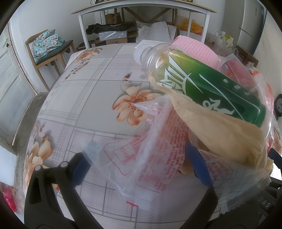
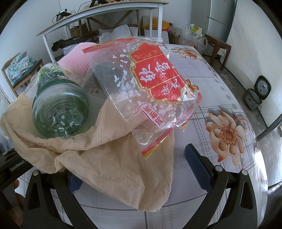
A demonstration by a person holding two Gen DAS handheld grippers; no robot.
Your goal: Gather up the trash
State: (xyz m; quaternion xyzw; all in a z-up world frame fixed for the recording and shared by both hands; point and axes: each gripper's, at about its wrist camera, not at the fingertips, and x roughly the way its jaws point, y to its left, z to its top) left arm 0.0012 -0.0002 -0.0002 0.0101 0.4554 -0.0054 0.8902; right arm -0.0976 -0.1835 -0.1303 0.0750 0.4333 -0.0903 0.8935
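A pile of trash lies on the flowered tablecloth [image 1: 91, 84]: a clear plastic bottle with a green label [image 1: 202, 82], a crumpled beige paper towel [image 1: 220, 126] and a clear plastic bag with red print [image 1: 158, 141]. My left gripper [image 1: 139, 162] is open, its fingers on either side of the bag's edge. In the right wrist view the bottle [image 2: 60, 105] rests on the paper towel [image 2: 114, 158], with the red-printed bag [image 2: 151, 82] on top. My right gripper [image 2: 135, 167] is open around the paper towel's lower part.
A pink woven mat [image 2: 75, 63] and a small clear container with a red label [image 1: 236, 68] lie behind the pile. A white-framed desk [image 1: 141, 7], a chair with a floral cushion [image 1: 47, 44], bags and a wooden stool [image 2: 218, 45] stand around the table.
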